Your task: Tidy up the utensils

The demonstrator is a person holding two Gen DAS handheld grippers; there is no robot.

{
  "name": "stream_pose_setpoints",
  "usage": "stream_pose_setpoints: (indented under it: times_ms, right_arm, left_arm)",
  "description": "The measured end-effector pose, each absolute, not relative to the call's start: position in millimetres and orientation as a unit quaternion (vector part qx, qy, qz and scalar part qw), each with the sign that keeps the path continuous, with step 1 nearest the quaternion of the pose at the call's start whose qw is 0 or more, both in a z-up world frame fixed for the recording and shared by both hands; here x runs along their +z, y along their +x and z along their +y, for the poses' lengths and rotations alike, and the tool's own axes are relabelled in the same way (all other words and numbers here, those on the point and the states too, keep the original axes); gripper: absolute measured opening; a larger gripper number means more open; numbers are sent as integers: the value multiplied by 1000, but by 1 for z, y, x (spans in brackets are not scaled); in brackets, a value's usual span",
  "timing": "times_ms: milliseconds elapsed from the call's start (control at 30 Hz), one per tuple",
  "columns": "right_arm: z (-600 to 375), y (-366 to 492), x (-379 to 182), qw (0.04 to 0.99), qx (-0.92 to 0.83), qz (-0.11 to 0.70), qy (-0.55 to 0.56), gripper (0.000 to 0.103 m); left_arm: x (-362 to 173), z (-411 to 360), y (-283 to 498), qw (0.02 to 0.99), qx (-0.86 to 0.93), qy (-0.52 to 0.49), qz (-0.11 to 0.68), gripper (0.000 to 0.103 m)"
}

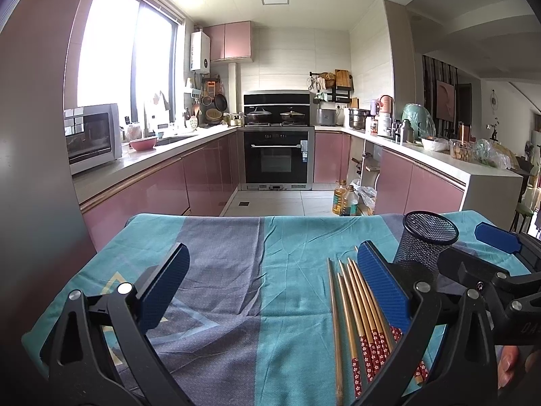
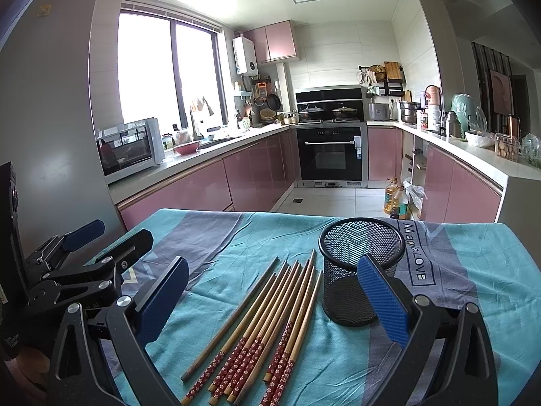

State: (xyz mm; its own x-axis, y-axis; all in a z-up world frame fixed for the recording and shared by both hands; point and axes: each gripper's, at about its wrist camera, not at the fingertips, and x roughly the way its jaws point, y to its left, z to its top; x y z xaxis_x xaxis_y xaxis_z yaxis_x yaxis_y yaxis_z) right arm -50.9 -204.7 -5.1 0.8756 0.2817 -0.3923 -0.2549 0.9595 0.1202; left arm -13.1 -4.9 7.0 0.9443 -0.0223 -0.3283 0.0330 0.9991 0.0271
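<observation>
Several wooden chopsticks (image 2: 267, 318) with red flowered ends lie side by side on the teal and grey tablecloth (image 2: 473, 270). A black mesh cup (image 2: 360, 270) stands upright and empty just right of them. My right gripper (image 2: 270, 291) is open and empty, hovering above the chopsticks near the table's front edge. My left gripper (image 1: 270, 287) is open and empty, left of the chopsticks (image 1: 358, 311), with its right finger over them. The mesh cup also shows in the left wrist view (image 1: 426, 240). Each gripper shows at the edge of the other's view.
The table's far edge drops to a tiled kitchen floor (image 2: 321, 199). Pink cabinets, an oven (image 2: 331, 152) and cluttered counters lie beyond. Oil bottles (image 2: 395, 199) stand on the floor at the right.
</observation>
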Motion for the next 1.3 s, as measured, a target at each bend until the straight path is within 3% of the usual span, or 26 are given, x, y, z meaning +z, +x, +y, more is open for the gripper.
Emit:
stream_pose_setpoints:
  times_ms: [633,867,1067,1300]
  right_arm:
    - [-212,-40,-12,961,139,236,34,97]
    - [-220,-30,-29,947,136,289,27,96]
    - [-222,-14,-60,920,132,369,12,78]
    - [-223,2,-84,902,129,412,27,38]
  left_arm:
    - [-4,-8,-1,979,-27,22,202,98]
    - [-24,-8,22,963,-53,26,264,86]
    - [-52,-14,46,938,-90,36,332,71]
    - [-85,-30,68,912,-123,65,385,57]
